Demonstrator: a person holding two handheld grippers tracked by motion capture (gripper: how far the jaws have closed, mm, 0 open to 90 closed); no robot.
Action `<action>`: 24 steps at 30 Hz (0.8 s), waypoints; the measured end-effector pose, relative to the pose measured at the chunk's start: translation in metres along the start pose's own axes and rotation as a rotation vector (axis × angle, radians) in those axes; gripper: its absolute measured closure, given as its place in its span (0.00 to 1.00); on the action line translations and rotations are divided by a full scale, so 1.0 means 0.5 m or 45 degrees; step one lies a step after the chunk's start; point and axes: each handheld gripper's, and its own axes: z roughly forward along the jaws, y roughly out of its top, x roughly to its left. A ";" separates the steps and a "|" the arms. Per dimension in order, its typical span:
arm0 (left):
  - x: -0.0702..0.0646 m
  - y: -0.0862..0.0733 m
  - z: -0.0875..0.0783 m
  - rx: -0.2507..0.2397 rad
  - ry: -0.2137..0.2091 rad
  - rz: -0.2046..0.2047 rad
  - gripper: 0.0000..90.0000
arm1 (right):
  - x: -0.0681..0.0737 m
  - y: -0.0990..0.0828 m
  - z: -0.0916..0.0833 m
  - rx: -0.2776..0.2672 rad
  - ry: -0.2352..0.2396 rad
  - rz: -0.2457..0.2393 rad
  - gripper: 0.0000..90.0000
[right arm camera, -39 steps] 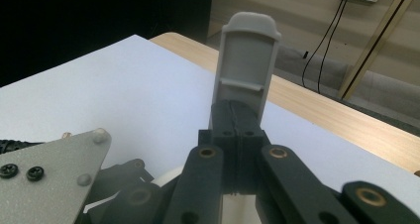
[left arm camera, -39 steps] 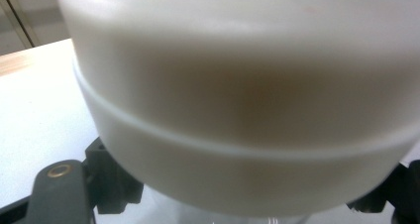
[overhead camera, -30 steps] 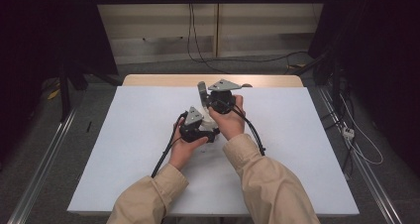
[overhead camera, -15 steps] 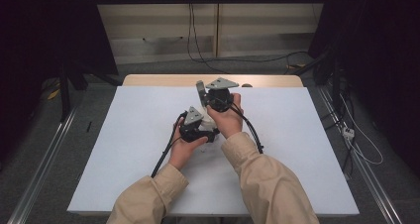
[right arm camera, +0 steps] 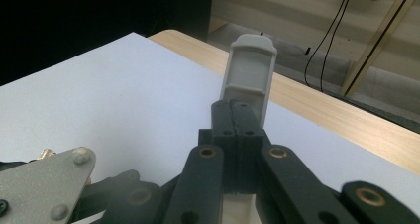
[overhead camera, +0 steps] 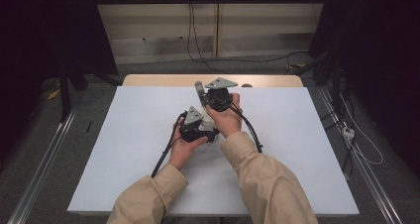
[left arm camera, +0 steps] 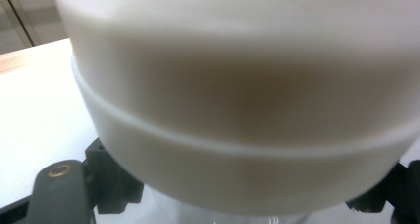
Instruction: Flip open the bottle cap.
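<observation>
1. The left gripper [overhead camera: 194, 130] holds a white round container [left arm camera: 237, 100] with a wide, smooth body. A thin raised line runs around it, like the seam between a lid and a lower part.
2. In the left gripper view this container is very close to the camera and blurred, so its full shape cannot be told. The black jaws stand at both lower corners, on the two sides of the container, and they are closed on it.
3. The right gripper [right arm camera: 237, 120] holds a pale grey flat piece [right arm camera: 249, 75] with a rounded top end. It stands upright above the jaws, and the jaws are pressed together on its lower part.
4. In the high view the same grey piece [overhead camera: 199, 91] rises beside the right gripper [overhead camera: 210, 101], over the far middle of the white table [overhead camera: 124, 135].
5. The high view shows both hands close together, with the left hand [overhead camera: 184, 147] nearer to the person and the right hand [overhead camera: 227, 117] just behind it. The white container is hidden there by the hand and the gripper.
6. The right gripper view shows the grey plate [right arm camera: 42, 189] of the left gripper at the lower left, and the wooden edge [right arm camera: 317, 110] of the table beyond the white surface.
</observation>
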 end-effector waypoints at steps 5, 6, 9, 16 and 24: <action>-0.005 -0.001 0.001 -0.011 0.029 -0.015 0.21 | 0.000 -0.002 0.003 0.006 0.002 0.002 1.00; -0.004 0.000 0.001 -0.009 0.025 -0.008 0.21 | 0.000 -0.002 0.004 0.007 0.002 0.003 1.00; -0.004 0.000 0.002 -0.009 0.025 -0.008 0.21 | 0.000 -0.003 0.006 0.012 0.001 0.003 1.00; -0.004 0.000 0.001 -0.006 0.030 -0.002 0.21 | -0.001 -0.007 0.011 0.045 0.006 0.028 1.00; -0.005 0.000 0.001 -0.005 0.031 0.001 0.21 | 0.001 -0.007 0.007 0.050 0.003 0.019 1.00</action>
